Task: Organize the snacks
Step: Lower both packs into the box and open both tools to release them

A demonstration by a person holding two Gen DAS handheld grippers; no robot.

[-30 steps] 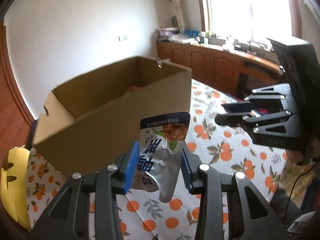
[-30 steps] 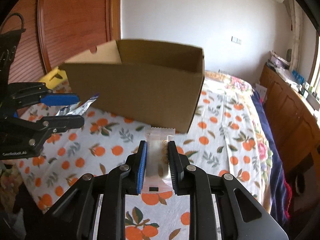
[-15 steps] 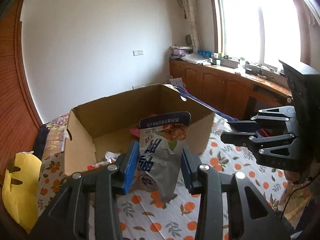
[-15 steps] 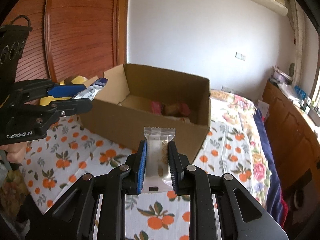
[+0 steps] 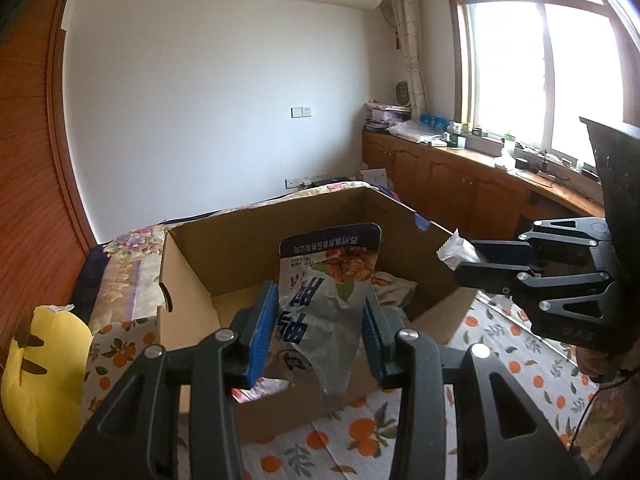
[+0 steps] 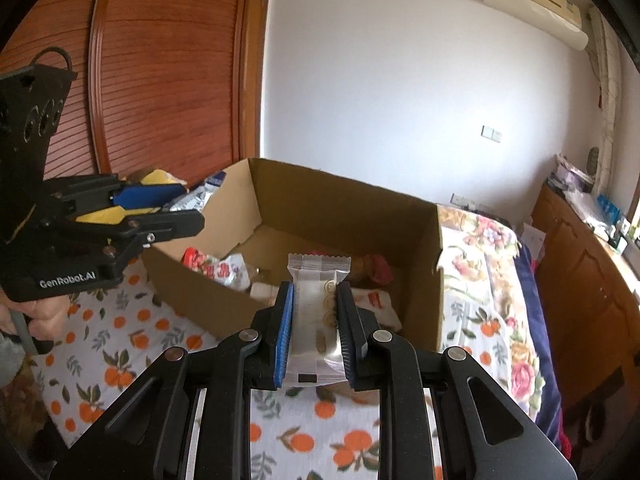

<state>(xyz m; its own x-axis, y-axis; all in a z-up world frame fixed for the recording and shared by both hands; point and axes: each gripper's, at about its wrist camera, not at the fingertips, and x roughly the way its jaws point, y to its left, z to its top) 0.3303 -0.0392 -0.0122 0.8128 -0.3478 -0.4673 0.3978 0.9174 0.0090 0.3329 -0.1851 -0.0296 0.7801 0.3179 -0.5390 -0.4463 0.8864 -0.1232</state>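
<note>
An open cardboard box [image 5: 224, 248] [image 6: 352, 208] stands on a bed with an orange-print sheet. Several snack packs lie inside the box, among them a red and white pack [image 6: 224, 270]. My left gripper [image 5: 320, 320] is shut on a silver and blue snack pouch [image 5: 328, 276], held above the box's near wall. My right gripper [image 6: 314, 312] is shut on a clear white biscuit pack [image 6: 318, 308], over the box's near edge. Each gripper shows in the other's view: the right gripper [image 5: 476, 260] at the box's right side, the left gripper [image 6: 188, 216] at its left corner.
A yellow cushion [image 5: 40, 376] lies left of the box. Wooden cabinets [image 5: 460, 188] under a window line the right wall. A wooden wardrobe [image 6: 168, 80] stands behind the box on the left. A hand [image 6: 40, 316] grips the left tool's handle.
Both grippers have risen and come forward over the box with their packs; the view now looks down into the box, where earlier only its outer wall showed.
</note>
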